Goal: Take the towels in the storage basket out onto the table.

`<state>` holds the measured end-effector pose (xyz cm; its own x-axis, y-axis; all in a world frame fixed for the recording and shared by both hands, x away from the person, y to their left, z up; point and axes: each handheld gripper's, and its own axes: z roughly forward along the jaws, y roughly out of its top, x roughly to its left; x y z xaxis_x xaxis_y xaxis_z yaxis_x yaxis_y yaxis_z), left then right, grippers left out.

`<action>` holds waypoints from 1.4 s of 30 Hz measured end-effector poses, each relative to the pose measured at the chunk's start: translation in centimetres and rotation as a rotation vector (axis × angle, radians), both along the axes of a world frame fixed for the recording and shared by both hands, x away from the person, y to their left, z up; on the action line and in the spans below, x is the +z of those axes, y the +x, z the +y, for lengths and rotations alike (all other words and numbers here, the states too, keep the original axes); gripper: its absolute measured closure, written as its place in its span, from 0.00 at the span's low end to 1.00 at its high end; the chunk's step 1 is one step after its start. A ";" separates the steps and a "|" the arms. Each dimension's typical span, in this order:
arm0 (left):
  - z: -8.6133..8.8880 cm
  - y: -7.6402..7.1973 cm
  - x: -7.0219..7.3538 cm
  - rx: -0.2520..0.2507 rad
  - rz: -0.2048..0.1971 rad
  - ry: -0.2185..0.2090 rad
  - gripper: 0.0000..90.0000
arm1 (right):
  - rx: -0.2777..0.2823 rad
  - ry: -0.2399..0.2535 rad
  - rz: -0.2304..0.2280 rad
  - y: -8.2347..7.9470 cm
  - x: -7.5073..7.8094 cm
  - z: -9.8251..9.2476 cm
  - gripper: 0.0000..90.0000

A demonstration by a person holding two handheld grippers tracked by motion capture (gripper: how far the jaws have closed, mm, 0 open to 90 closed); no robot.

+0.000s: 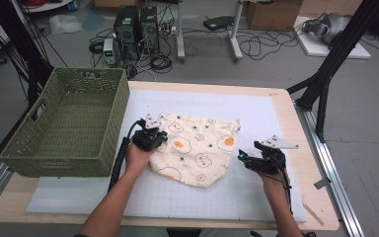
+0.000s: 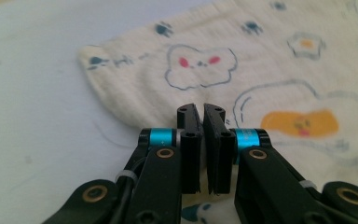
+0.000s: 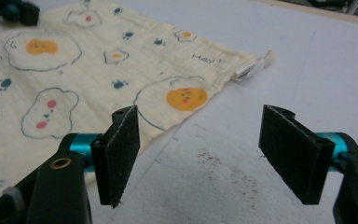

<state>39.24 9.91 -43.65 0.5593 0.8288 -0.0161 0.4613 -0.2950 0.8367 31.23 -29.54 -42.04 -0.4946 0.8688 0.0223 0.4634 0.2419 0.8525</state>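
A cream cloth [image 1: 197, 148] printed with fried eggs and small clouds lies flat on the white mat, with a small tag at its far right corner. My left gripper [image 1: 155, 139] is at the cloth's left edge. In the left gripper view its jaws [image 2: 203, 135] stand together, with the cloth [image 2: 284, 70] pinched between the pads. My right gripper [image 1: 242, 158] hovers low over the mat just off the cloth's right edge. Its jaws [image 3: 200, 154] stand wide apart with bare mat between them, and the cloth [image 3: 74, 70] lies to their left.
A green woven basket [image 1: 91, 74] stands at the table's left, close to the left hand. The white gridded mat [image 1: 256, 108] covers most of the wooden table [image 1: 296, 128]. Cables, computer towers and black frame legs stand on the floor beyond.
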 end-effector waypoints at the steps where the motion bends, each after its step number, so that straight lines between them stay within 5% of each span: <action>1: 0.3 0.1 0.2 0.031 -0.017 -0.021 0.95 | 0.004 -0.003 0.008 0.1 -0.1 0.3 0.32; 6: 1.2 0.1 0.9 0.101 -0.073 -0.066 0.95 | 0.063 -0.010 0.065 0.4 -1.1 3.0 0.38; 15: 1.7 0.1 1.2 0.086 -0.100 -0.087 0.95 | 0.158 0.008 0.102 1.0 -2.4 8.1 0.44; 19: 1.8 0.1 1.2 0.088 -0.104 -0.094 0.95 | 0.156 -0.069 0.129 1.4 -3.1 9.4 0.47; 22: 1.8 0.2 1.1 0.094 -0.110 -0.105 0.95 | 0.161 -0.089 0.124 1.5 -3.0 9.6 0.59; 25: 1.9 0.3 1.0 0.092 -0.100 -0.117 0.94 | 0.211 -0.076 0.145 1.6 -2.8 9.6 0.92; 27: 1.9 0.3 1.0 0.099 -0.097 -0.124 0.87 | 0.232 -0.134 0.114 1.5 -2.6 10.0 0.98; 31: 2.3 0.3 1.1 0.125 -0.091 -0.144 0.55 | 0.162 -0.132 0.102 2.1 -2.1 8.5 0.99; 42: 2.0 -0.6 1.7 0.020 -0.093 -0.109 0.53 | 0.029 -0.150 0.073 3.4 -1.2 5.0 0.99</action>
